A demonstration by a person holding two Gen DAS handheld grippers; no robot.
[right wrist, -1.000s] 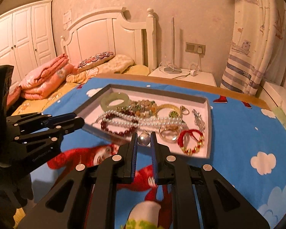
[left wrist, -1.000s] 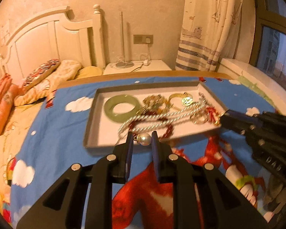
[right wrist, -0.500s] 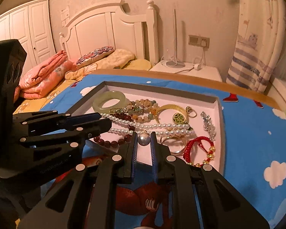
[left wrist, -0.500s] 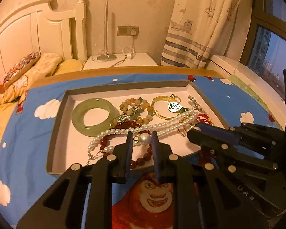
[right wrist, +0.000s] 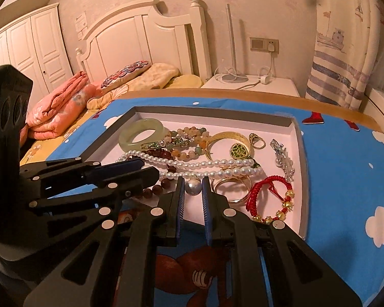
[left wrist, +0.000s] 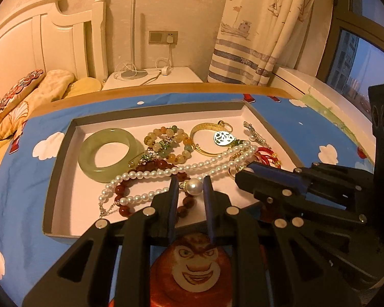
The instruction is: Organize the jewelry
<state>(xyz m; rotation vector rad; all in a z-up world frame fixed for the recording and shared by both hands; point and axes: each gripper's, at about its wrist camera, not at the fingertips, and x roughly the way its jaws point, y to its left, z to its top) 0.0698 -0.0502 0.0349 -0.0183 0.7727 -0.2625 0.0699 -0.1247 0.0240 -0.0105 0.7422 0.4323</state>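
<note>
A shallow grey-rimmed tray (left wrist: 64, 153) (right wrist: 304, 179) lies on the blue cartoon bedspread, full of jewelry. It holds a green jade bangle (left wrist: 110, 153) (right wrist: 140, 134), a white pearl necklace (left wrist: 181, 171) (right wrist: 204, 165), dark red beads (left wrist: 123, 192), a yellow-green bead bracelet (left wrist: 171, 140), a gold bangle (left wrist: 207, 133) (right wrist: 227, 138) and a red cord bracelet (right wrist: 268, 197). My left gripper (left wrist: 189, 186) is shut on a pearl earring (left wrist: 194, 187) over the tray's near part. My right gripper (right wrist: 193, 186) is shut on another pearl earring (right wrist: 193, 187). Each gripper shows in the other's view.
A white headboard (right wrist: 140, 41) and pillows (right wrist: 130, 74) stand at the back left, with folded pink blankets (right wrist: 59, 110). A white nightstand (left wrist: 151, 76) with a lamp and charger, a curtain (left wrist: 263, 30) and a window sill (left wrist: 320, 92) are behind the bed.
Both grippers have moved forward and closer together over the tray's near edge, each still holding its pearl earring. The tray now looks nearer and larger.
</note>
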